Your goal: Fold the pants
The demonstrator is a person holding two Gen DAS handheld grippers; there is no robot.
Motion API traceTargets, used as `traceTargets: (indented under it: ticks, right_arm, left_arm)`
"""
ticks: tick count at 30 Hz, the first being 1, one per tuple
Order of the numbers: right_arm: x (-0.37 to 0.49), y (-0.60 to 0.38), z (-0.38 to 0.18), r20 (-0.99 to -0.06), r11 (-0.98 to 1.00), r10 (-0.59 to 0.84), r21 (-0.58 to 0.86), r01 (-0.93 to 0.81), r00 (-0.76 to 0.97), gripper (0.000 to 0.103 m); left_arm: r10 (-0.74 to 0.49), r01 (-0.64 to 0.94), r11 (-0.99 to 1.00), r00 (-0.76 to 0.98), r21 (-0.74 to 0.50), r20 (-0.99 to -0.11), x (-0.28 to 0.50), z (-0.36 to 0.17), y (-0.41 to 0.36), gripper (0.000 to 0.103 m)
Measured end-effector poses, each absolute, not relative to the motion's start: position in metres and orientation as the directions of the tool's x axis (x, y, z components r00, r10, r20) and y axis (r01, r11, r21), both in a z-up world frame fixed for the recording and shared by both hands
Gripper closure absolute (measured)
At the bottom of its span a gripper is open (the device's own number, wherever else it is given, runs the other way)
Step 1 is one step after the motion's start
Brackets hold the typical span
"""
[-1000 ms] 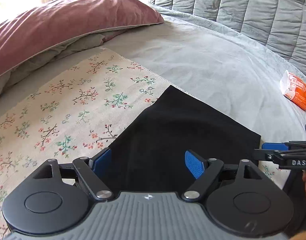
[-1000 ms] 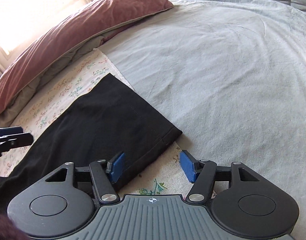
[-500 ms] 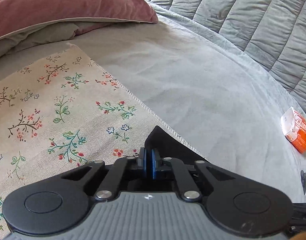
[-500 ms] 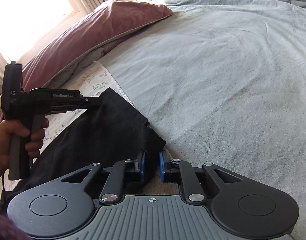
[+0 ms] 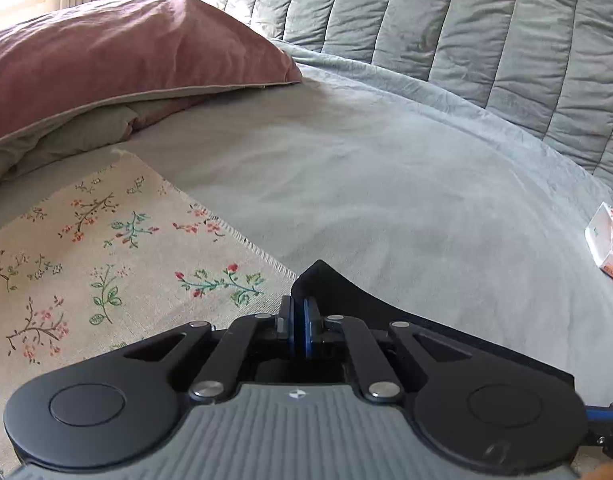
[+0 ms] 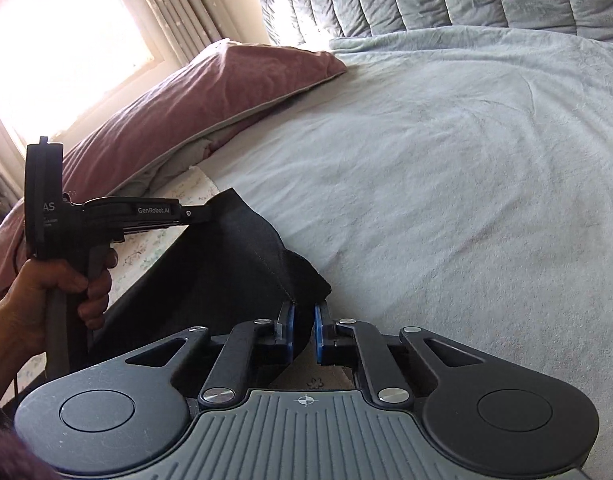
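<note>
1. the left gripper point(image 5: 298, 330) has its blue pads pressed together on a corner of the black pants point(image 5: 334, 292), which pokes up just past the fingertips.
2. the right gripper point(image 6: 304, 326) is clamped on the other corner of the pants point(image 6: 226, 264), with cloth bunched between its fingers.
3. in the right wrist view the left gripper point(image 6: 204, 213) holds its corner lifted, so the fabric hangs stretched between the two above the floral cloth point(image 5: 86, 248).
4. far left lies a maroon pillow point(image 5: 118, 60) on the grey bedspread point(image 5: 406, 200).
5. an orange packet point(image 5: 608, 240) sits at the far right edge.
</note>
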State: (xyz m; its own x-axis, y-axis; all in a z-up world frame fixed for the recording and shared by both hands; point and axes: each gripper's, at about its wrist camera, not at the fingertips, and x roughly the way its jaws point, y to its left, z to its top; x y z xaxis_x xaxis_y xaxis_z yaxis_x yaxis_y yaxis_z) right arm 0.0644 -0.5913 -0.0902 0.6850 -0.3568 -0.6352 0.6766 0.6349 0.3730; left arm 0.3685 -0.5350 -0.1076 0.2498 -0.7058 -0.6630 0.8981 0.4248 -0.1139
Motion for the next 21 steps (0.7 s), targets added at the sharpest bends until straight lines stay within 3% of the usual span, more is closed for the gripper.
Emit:
traceTargets:
  ticks: [5, 7, 10, 12, 14, 16, 17, 21]
  right_arm:
    - [0.067, -0.595, -0.097, -0.683, 0.625, -0.359, 0.330, 0.707, 0.636, 0.091]
    - [0.067, -0.592, -0.093, -0.694, 0.623, -0.394, 0.281, 0.730, 0.603, 0.081]
    - [0.063, -0.590, -0.086, -0.693, 0.596, -0.505, 0.151, 0.789, 0.514, 0.077]
    - [0.056, -0.595, -0.081, -0.688, 0.588, -0.485, 0.201, 0.783, 0.540, 0.076]
    - [0.051, -0.598, -0.075, -0.680, 0.591, -0.445, 0.267, 0.762, 0.583, 0.068]
    - [0.052, -0.592, -0.067, -0.668, 0.609, -0.428, 0.284, 0.740, 0.608, 0.046]
    - [0.053, -0.587, -0.062, -0.660, 0.623, -0.424, 0.284, 0.729, 0.620, 0.043]
    - [0.060, -0.569, -0.049, -0.643, 0.673, -0.364, 0.318, 0.667, 0.674, 0.037]
  left_arm:
    - [-0.743, 0.874, 0.462, 0.289, -0.151, -0.604, 0.373, -0.114, -0.527, 0.082]
    - [-0.721, 0.863, 0.493, 0.336, -0.107, -0.606, 0.372, -0.108, -0.527, 0.080]
    - [-0.702, 0.846, 0.524, 0.365, -0.097, -0.612, 0.372, -0.097, -0.521, 0.067]
    - [-0.692, 0.826, 0.552, 0.381, -0.110, -0.614, 0.369, -0.087, -0.509, 0.058]
    - [-0.681, 0.810, 0.574, 0.392, -0.119, -0.619, 0.362, -0.076, -0.494, 0.055]
    - [-0.668, 0.798, 0.592, 0.408, -0.112, -0.622, 0.351, -0.062, -0.474, 0.049]
    - [-0.660, 0.789, 0.604, 0.418, -0.109, -0.624, 0.344, -0.054, -0.461, 0.043]
    - [-0.627, 0.748, 0.654, 0.451, -0.113, -0.635, 0.317, -0.019, -0.401, 0.028]
